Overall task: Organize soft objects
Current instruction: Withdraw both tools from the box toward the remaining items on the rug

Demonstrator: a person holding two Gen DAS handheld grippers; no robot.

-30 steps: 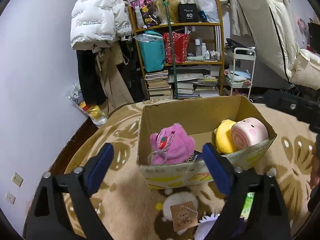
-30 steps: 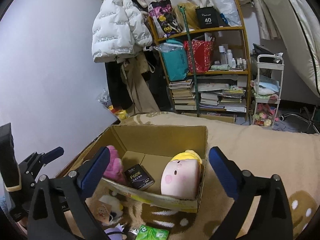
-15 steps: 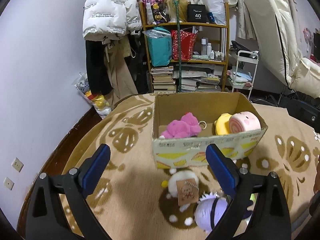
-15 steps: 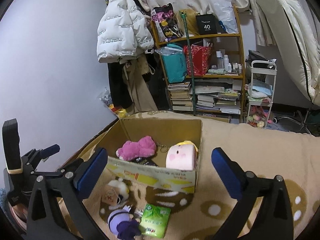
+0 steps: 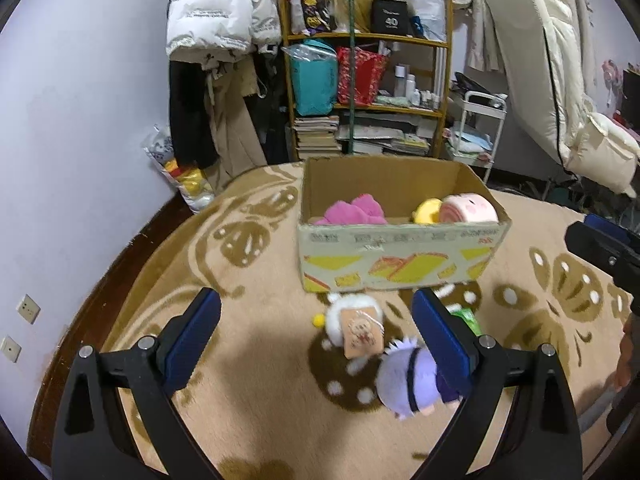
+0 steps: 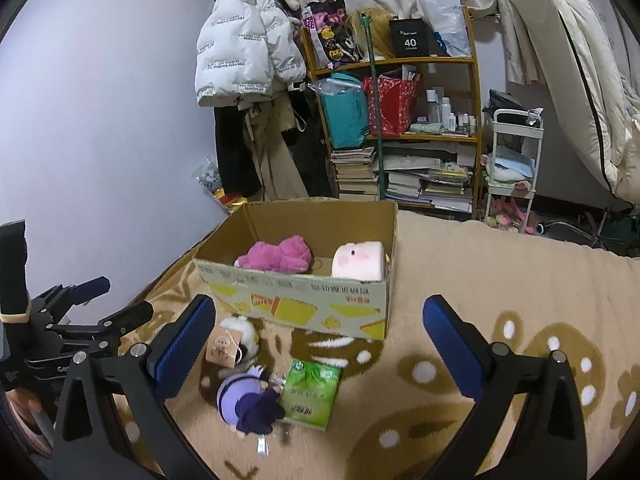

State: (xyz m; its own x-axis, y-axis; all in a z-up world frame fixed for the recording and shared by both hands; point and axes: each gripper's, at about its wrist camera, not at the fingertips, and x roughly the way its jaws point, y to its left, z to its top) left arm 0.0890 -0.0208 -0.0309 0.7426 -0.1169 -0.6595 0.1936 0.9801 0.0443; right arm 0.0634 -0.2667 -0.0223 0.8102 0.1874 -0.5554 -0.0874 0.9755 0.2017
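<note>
An open cardboard box [image 5: 400, 256] [image 6: 304, 304] stands on a patterned beige blanket. It holds a pink plush [image 5: 352, 212] [image 6: 280, 256], a yellow plush [image 5: 427, 210] and a pink-faced roll plush [image 5: 468, 208] [image 6: 358, 260]. In front of it lie a white plush with a paper tag [image 5: 352, 320] [image 6: 236, 340], a purple doll [image 5: 408, 380] [image 6: 248, 400] and a green tissue pack [image 6: 310, 392]. My left gripper [image 5: 316, 336] is open and empty above the white plush. My right gripper [image 6: 320, 344] is open and empty above the tissue pack.
A cluttered wooden shelf [image 5: 368, 92] with books and bags stands behind the box, with coats [image 5: 216, 40] hung beside it and a white cart [image 5: 476, 128] to its right. The blanket's dark left edge [image 5: 120, 280] drops off near the wall.
Both grippers have pulled back and risen from the box, which now looks smaller and farther. The floor plush, purple doll and tissue pack have come into fuller view.
</note>
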